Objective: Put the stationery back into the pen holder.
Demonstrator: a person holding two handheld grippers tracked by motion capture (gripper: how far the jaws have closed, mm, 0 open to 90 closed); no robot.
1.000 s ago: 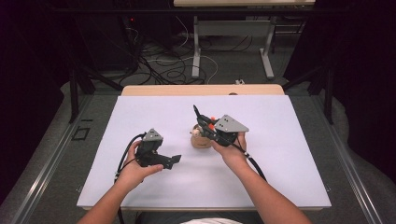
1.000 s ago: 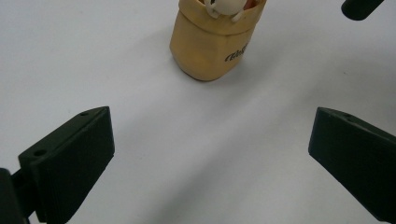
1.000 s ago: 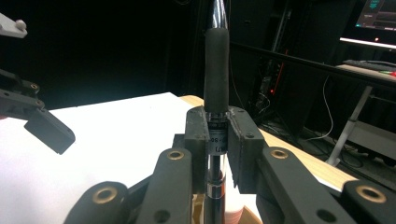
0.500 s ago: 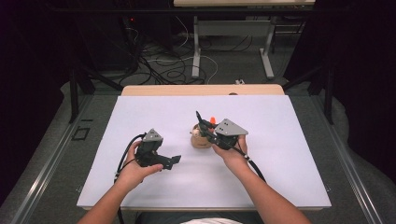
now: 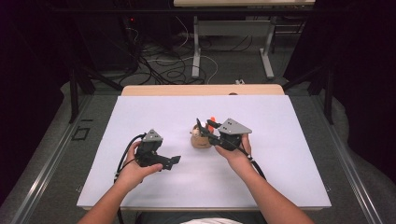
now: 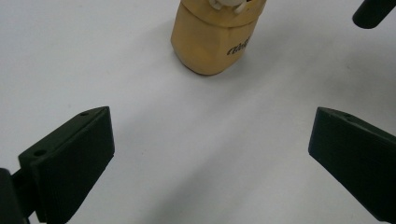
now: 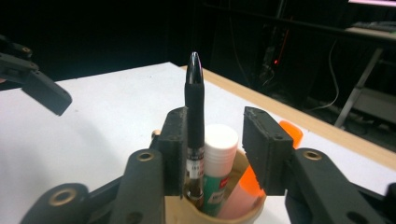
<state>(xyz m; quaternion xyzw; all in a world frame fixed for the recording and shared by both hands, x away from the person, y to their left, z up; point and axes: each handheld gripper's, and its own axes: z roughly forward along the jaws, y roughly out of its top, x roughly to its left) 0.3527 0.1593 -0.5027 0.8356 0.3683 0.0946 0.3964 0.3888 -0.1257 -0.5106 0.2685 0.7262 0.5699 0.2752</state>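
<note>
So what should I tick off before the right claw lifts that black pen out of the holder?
1. Right claw astride the black pen: ok.
2. Jaws shut on the pen: not ok; one jaw touches it, the other stands apart.
3. Pen upright in the tan pen holder: ok.
4. Glue stick and orange marker clear of the jaws: cannot tell.
5. Left claw steadying the holder: not ok, open and apart.

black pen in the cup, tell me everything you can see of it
The black pen stands upright in the tan cup, rounded glossy tip up, with a matte black grip sleeve above a clear barrel bearing a label. It sits beside a white-capped glue stick. The right gripper has jaws apart, one pad lying against the pen.
</note>
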